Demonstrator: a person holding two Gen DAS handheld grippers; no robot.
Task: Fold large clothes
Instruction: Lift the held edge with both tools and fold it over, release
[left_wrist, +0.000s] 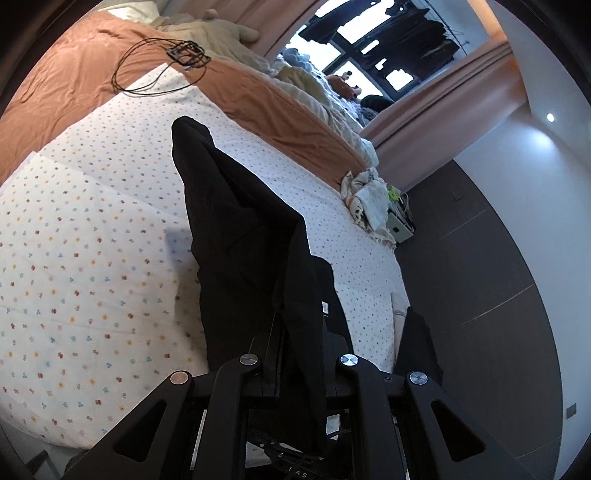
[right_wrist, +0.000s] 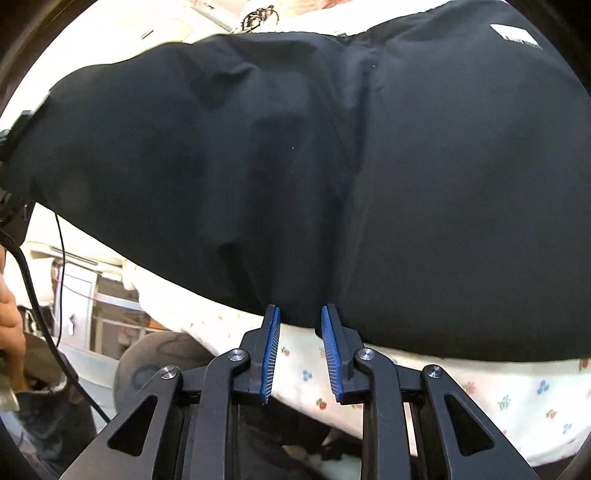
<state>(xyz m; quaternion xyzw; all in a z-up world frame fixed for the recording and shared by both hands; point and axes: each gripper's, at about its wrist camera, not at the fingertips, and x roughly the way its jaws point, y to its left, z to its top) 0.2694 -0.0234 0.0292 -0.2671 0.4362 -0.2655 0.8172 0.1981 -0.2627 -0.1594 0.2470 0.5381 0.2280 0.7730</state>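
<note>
nearest the lens in the left wrist view, the left gripper (left_wrist: 295, 354) is seen clenched on a fold of the black garment (left_wrist: 236, 229), the cloth being pinched between its two fingers and hanging down through the black linkage. from that grip the garment is stretched away as a long narrow band over the flowered sheet (left_wrist: 85, 236), on which its far end is laid. beyond the garment, an orange blanket (left_wrist: 92, 74) is spread along the far side of the sheet, and a coiled black cable (left_wrist: 159, 70) is laid on it, partly over the sheet's edge. a crumpled pale cloth (left_wrist: 365, 199) is seen at the blanket's end, to the right of the garment.

in the right wrist view, the right gripper (right_wrist: 300, 328) is held released, its blue-padded fingers (right_wrist: 330, 350) being parted with a gap between them. the tips are set at the near hem of the black garment (right_wrist: 295, 166), touching or just under its edge; nothing is clamped. the garment is spread broadly over the flowered sheet (right_wrist: 480, 398), which is left showing below the hem. a white label (right_wrist: 515, 37) is seen on the garment's far right part.
</note>
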